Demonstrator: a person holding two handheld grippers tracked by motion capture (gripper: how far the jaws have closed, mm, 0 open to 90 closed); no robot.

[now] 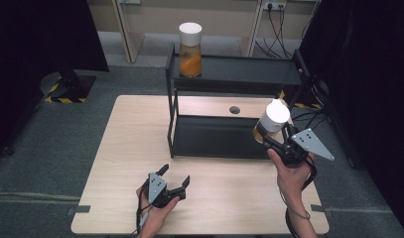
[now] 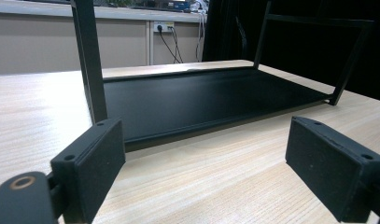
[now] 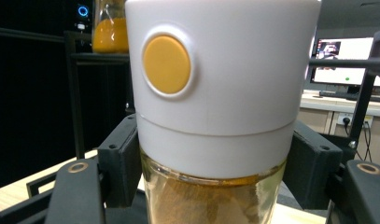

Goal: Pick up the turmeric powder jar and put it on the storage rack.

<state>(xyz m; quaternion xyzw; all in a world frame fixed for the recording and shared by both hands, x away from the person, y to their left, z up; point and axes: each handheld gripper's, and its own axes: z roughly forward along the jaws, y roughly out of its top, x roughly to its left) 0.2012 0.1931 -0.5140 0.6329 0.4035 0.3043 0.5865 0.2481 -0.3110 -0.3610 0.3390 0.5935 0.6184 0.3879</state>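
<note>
A glass jar (image 1: 275, 117) with a white lid hangs above the table by the right end of the black rack (image 1: 229, 74), and my right gripper (image 1: 269, 140) is shut on it. In the right gripper view the jar (image 3: 215, 79) is very close. Its lid carries a round yellow button, brownish contents lie under the glass, and the pads (image 3: 120, 158) press on both sides just below the lid. A second white-lidded jar (image 1: 190, 49) with orange contents stands on the left of the rack's top shelf. My left gripper (image 1: 174, 174) rests low over the near table, open and holding nothing; it (image 2: 211, 172) faces the rack's lower shelf (image 2: 201, 98).
The wooden table (image 1: 130, 148) has a round cable hole (image 1: 234, 109) under the rack. Dark screens stand left and right of the table, and cables trail on the floor at the far right. A monitor (image 3: 346, 49) glows behind the rack in the right gripper view.
</note>
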